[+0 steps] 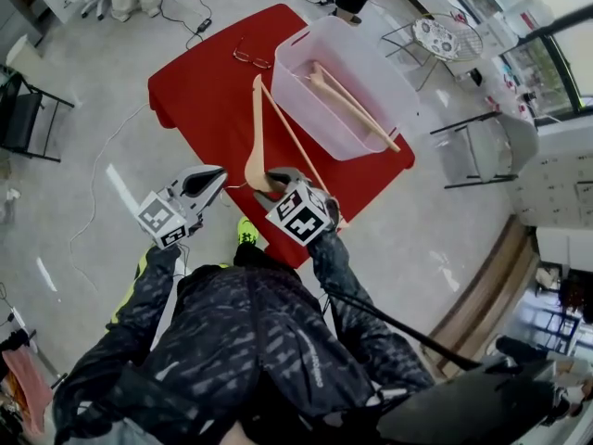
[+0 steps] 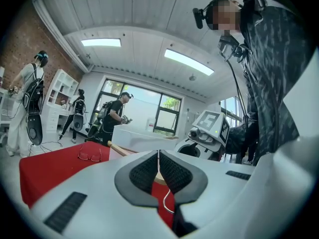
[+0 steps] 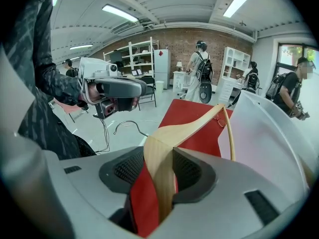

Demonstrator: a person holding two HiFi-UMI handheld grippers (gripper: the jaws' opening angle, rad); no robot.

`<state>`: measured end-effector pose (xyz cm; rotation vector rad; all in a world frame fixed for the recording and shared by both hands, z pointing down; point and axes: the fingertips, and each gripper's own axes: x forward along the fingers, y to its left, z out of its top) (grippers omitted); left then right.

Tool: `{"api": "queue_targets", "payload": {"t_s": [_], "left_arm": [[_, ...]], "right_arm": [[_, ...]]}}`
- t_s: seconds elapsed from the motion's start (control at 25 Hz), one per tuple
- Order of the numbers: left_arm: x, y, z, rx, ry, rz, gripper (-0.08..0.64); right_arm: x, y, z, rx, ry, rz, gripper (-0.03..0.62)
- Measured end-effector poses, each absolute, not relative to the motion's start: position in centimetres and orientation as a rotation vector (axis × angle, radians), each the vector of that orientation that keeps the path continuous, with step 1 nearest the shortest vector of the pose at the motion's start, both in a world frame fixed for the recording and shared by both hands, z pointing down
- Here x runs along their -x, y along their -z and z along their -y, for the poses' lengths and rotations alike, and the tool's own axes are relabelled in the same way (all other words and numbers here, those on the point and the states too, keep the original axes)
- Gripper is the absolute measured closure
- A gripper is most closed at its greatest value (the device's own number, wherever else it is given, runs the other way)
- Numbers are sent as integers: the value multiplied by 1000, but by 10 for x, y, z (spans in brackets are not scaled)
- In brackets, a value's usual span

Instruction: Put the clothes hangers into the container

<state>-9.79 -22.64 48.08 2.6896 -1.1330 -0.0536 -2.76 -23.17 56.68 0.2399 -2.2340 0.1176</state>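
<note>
My right gripper (image 1: 269, 176) (image 3: 159, 169) is shut on the end of a wooden hanger (image 1: 258, 128) (image 3: 194, 126). The hanger hangs in the air over the near part of the red table (image 1: 204, 100), and its far end reaches the container. Its metal hook (image 3: 127, 123) (image 2: 168, 203) sticks out toward my left gripper (image 1: 218, 179) (image 2: 158, 176), which is shut and empty just left of it. The clear plastic container (image 1: 298, 56) (image 3: 269, 138) stands on the table's far right. A second wooden hanger (image 1: 357, 109) lies inside it.
A pair of glasses (image 1: 252, 58) (image 2: 89, 156) lies on the table left of the container. A round wire table (image 1: 445, 35) and a chair (image 1: 482, 151) stand at the right, and a folding chair (image 1: 23, 119) at the far left. Several people stand farther back in the room.
</note>
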Motion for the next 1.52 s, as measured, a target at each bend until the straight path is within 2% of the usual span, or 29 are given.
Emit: {"api": "queue_targets", "payload": {"t_s": [0.64,1.52], "left_arm": [[84,-397,226,-2813,56,1081,549],[11,-360,297,-2946,-2,910,549]], "right_arm": [[15,-466,224,-224,-161,2318,403],[-57,-394,307,-201,-389,2399,403]]}}
